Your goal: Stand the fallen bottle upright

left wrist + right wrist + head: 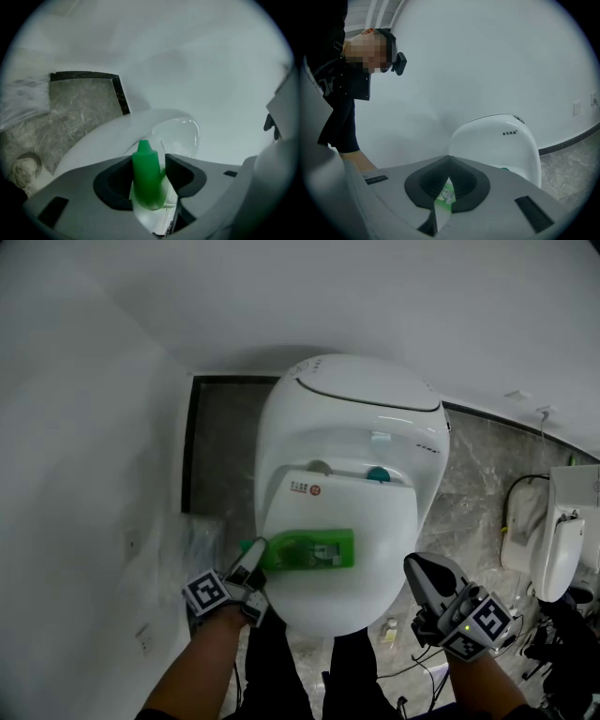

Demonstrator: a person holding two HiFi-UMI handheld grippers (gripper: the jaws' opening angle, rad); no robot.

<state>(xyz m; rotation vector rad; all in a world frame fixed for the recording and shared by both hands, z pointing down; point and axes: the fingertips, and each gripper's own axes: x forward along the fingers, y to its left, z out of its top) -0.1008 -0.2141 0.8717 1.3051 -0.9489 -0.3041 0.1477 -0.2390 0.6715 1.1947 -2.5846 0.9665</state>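
A green bottle point(309, 549) lies on its side across the closed white toilet lid point(337, 601), with its cap toward the left. My left gripper point(251, 561) stands at that cap end. In the left gripper view the green cap point(146, 171) sits between the open jaws of the left gripper point(147, 161), with a dark gap on its left side. My right gripper point(424, 576) hangs beside the lid's right edge, apart from the bottle. Its tips meet in the right gripper view point(450, 158), and a bit of green label point(447, 194) shows through the slit below them.
The toilet point(356, 418) stands against a white wall, with a dark baseboard point(187, 446) at the left. A second white fixture point(562, 540) and cables point(521, 486) are on the marble floor at the right. A small item point(389, 629) lies on the floor by the bowl.
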